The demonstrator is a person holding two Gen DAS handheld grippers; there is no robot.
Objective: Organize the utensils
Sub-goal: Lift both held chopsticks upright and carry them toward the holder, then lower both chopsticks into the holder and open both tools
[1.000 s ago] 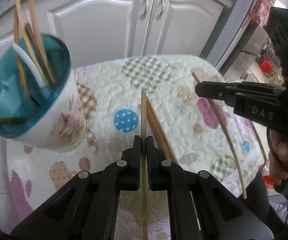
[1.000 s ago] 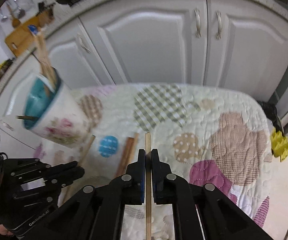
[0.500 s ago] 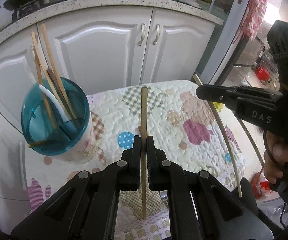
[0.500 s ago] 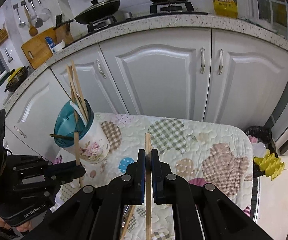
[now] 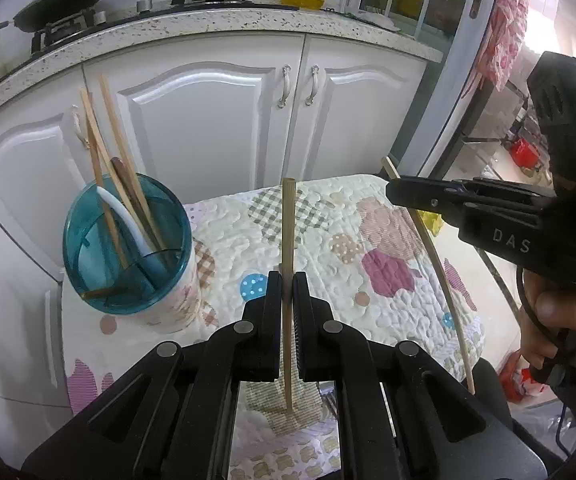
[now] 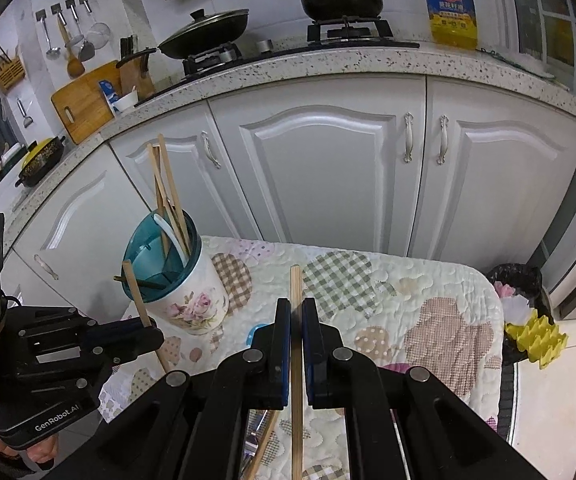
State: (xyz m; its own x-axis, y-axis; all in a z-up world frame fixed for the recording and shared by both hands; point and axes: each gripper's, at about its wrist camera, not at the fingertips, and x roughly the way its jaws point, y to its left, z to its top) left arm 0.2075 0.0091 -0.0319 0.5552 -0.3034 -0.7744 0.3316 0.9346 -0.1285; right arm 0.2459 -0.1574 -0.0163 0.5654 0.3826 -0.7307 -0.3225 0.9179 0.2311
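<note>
My left gripper (image 5: 287, 280) is shut on a wooden chopstick (image 5: 288, 224) that stands upright above the quilted cloth (image 5: 388, 240). To its left stands the floral utensil holder with a teal rim (image 5: 68, 240), holding several chopsticks and a white spoon. My right gripper (image 6: 296, 306) is shut on a second chopstick (image 6: 295, 280), also clear of the cloth. In the right wrist view the left gripper (image 6: 156, 334) and its chopstick (image 6: 133, 286) sit just in front of the holder (image 6: 196, 304). In the left wrist view the right gripper (image 5: 392, 196) is at the right with its chopstick (image 5: 438, 268).
Another chopstick (image 6: 262, 444) lies on the cloth under my right gripper. White cabinet doors (image 6: 328, 184) stand right behind the small table. A black bin (image 6: 516, 280) and a yellow egg tray (image 6: 536, 340) are on the floor at the right.
Both grippers have lifted, each carrying its chopstick up off the cloth. The holder and table now look lower and farther away. The jaws stayed shut.
</note>
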